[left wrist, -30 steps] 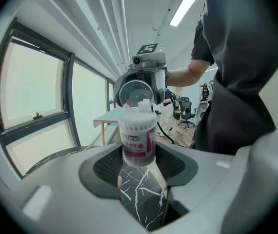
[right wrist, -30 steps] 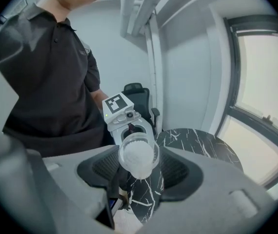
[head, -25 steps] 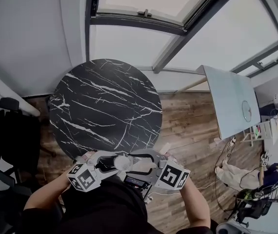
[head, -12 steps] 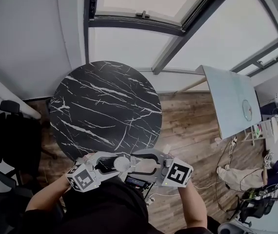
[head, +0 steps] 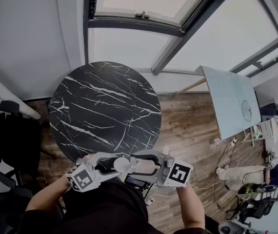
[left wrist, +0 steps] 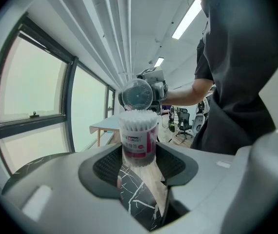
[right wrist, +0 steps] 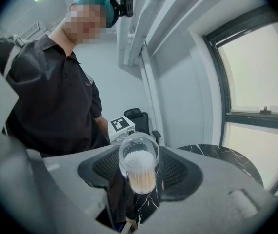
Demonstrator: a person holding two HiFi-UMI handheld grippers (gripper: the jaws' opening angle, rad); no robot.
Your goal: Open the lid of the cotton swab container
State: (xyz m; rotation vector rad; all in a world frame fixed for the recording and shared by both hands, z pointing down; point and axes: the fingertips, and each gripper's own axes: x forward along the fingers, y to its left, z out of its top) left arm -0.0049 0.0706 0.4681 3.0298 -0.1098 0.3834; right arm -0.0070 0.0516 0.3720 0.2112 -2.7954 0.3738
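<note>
The cotton swab container (left wrist: 138,140), a clear tub with a pink label, stands upright in my left gripper (left wrist: 139,156), which is shut on its lower half. Its mouth is uncovered and the white swab tips show. Just above and beyond it hangs the round clear lid (left wrist: 136,94). My right gripper (right wrist: 139,168) is shut on the lid (right wrist: 139,152), through which the swabs show. In the head view both grippers meet nose to nose at the bottom, left gripper (head: 113,165) and right gripper (head: 138,165), with the container (head: 121,164) between them.
A round black marble table (head: 105,106) lies just beyond the grippers, with its near edge under them. A black chair (head: 7,126) stands at the left. A pale desk (head: 231,101) and another person (head: 241,172) are far to the right, on wooden floor.
The right gripper has risen a little and rolled with the lid in it. The left gripper with the container has stayed where it was.
</note>
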